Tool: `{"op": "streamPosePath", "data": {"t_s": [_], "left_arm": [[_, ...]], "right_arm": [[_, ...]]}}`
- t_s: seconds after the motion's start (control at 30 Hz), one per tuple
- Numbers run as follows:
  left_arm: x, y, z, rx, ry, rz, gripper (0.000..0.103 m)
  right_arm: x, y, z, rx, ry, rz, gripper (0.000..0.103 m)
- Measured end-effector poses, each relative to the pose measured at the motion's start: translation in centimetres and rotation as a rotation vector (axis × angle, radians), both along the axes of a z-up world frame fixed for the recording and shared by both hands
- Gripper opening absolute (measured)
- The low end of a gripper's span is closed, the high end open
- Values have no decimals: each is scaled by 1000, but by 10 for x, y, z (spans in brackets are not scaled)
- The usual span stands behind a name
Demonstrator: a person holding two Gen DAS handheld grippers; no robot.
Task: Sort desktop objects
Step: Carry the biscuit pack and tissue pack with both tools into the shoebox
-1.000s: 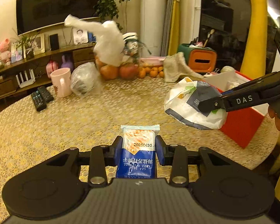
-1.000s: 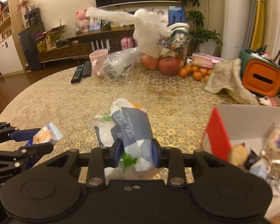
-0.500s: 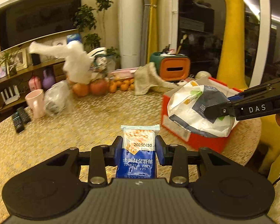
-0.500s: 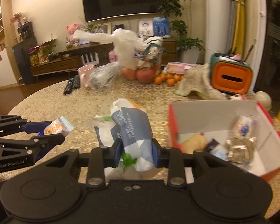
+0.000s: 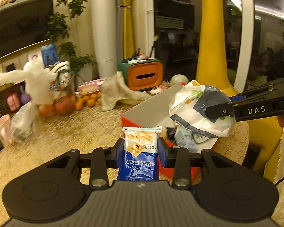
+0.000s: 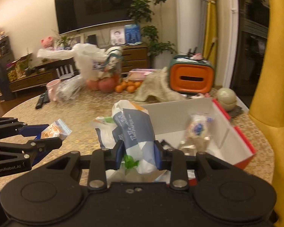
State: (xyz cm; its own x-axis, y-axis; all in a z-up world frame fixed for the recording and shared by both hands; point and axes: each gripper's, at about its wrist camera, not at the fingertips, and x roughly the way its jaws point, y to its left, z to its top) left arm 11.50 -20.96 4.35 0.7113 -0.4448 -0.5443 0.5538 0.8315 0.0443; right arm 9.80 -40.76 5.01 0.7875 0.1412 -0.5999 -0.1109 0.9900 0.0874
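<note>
My left gripper [image 5: 141, 147] is shut on a blue and white soda cracker packet [image 5: 140, 151], held upright above the near edge of the red box [image 5: 142, 113]. It also shows at the left of the right wrist view [image 6: 53, 138]. My right gripper [image 6: 137, 151] is shut on a crumpled white and grey tissue pack [image 6: 132, 126], held over the red box [image 6: 234, 130], which has white inner walls and several snack packets inside. In the left wrist view the right gripper [image 5: 215, 111] holds that pack [image 5: 195, 109] above the box.
The round table [image 6: 85, 111] has a gold lace cloth. At the back stand a pink mug [image 6: 53, 89], remotes [image 6: 41, 100], a plastic bag, apples and oranges [image 6: 128, 87], a beige cloth [image 6: 157, 89] and an orange tissue box [image 6: 191, 77]. A yellow giraffe figure [image 6: 274, 75] stands at the right.
Both grippers have swung right toward the red box, each still holding its packet. The tissue pack is now over the box and the cracker packet is at its near edge.
</note>
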Motion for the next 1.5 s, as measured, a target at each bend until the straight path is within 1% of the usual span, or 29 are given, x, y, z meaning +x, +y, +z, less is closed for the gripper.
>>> {"op": "streamPosePath", "data": {"t_s": [0.2, 0.4, 0.7, 0.83, 1.1, 1.23, 1.43, 1.5], "left_arm": [[13, -37, -2, 26, -5, -50, 36], [29, -72, -11, 65, -2, -90, 36], [57, -103, -30, 99, 30, -100, 36], [72, -113, -41, 112, 58, -96, 36], [88, -126, -61, 153, 88, -107, 36], [94, -130, -66, 158, 109, -118, 36], [104, -136, -69, 153, 136, -121, 36], [108, -137, -72, 147, 164, -123, 36]], "right_arm": [[10, -31, -5, -13, 9, -61, 32], [22, -63, -13, -18, 19, -127, 32], [39, -90, -35, -16, 63, -186, 32], [44, -95, -43, -17, 78, -191, 32], [59, -93, -51, -31, 72, -176, 31], [66, -91, -53, -22, 82, -161, 29], [71, -84, -65, -37, 106, -149, 28], [73, -83, -67, -41, 110, -147, 28]]}}
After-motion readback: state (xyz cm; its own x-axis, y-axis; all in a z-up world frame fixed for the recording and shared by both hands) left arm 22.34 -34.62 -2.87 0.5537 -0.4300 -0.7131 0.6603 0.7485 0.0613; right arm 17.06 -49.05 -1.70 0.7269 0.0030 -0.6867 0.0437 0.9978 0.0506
